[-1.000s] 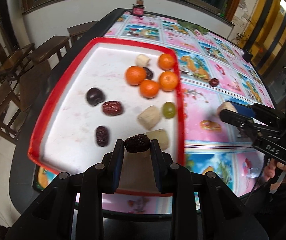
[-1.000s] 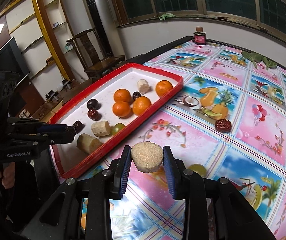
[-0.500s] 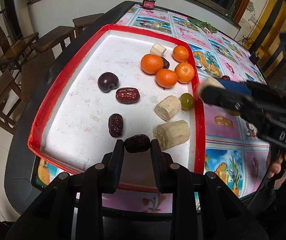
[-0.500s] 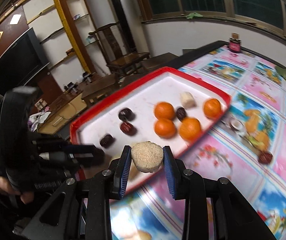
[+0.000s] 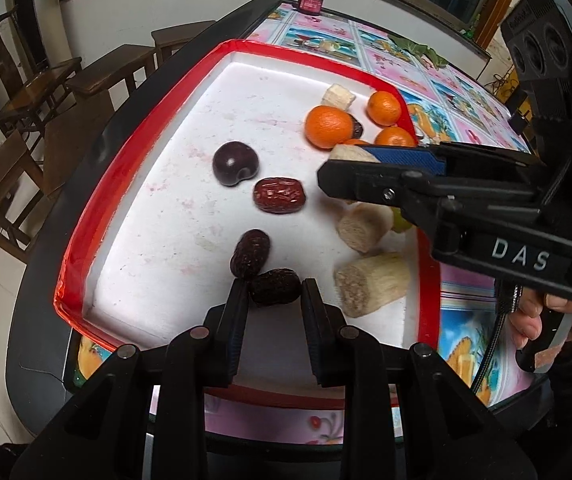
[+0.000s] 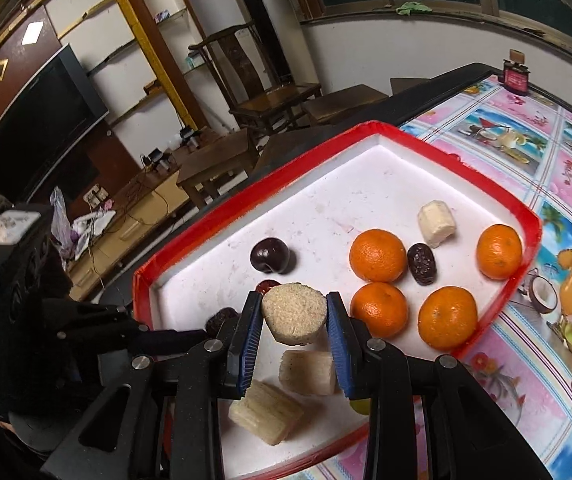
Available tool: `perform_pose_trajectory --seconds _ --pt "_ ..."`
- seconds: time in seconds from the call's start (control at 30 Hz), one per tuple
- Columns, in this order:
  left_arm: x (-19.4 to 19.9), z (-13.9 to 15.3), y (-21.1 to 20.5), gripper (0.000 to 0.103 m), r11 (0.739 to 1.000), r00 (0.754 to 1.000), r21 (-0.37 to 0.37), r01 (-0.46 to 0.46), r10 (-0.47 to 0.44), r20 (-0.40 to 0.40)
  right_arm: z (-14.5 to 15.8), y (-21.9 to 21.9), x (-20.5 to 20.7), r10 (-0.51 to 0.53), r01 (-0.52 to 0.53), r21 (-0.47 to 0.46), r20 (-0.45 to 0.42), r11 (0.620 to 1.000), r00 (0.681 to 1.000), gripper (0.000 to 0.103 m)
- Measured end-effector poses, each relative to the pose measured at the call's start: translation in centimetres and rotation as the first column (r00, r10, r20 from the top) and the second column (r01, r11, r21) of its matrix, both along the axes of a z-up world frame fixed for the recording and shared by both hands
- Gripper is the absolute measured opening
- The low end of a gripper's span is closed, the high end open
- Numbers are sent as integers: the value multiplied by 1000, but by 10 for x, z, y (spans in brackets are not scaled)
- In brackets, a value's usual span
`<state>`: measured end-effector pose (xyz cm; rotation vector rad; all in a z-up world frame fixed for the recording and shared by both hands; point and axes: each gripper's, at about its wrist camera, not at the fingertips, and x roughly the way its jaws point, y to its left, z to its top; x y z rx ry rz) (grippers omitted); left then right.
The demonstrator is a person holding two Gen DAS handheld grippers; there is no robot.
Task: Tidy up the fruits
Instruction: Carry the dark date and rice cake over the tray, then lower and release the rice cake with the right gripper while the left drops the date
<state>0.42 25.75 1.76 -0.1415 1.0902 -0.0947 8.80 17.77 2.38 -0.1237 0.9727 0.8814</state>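
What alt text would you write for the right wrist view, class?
The right claw grips a pale round-cut sugarcane piece above a red-rimmed white tray. The tray holds four round orange tangerines, dark dates and more cane pieces.

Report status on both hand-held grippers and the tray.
Left hand-held gripper shut on dark date. Right hand-held gripper shut on sugarcane piece, over red tray. Two sugarcane pieces lie below it.
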Motion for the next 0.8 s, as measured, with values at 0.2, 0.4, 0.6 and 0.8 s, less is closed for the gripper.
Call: perform_pose_trajectory --seconds 0.2,0.4,0.6,0.8 --pt "5 0 4 25 1000 1000 -1 -14 14 4 -13 6 3 9 -8 -51 24 999 1000 32" --pt "6 0 2 25 1000 1000 8 -7 7 5 -17 12 -1 33 -28 -87 54 996 998 32" --pt "6 0 2 25 1000 1000 11 -5 5 4 -20 19 -15 80 -69 -135 81 988 994 32" --pt "5 0 3 25 1000 1000 9 -7 7 5 -24 17 -11 56 -46 -132 69 990 996 33"
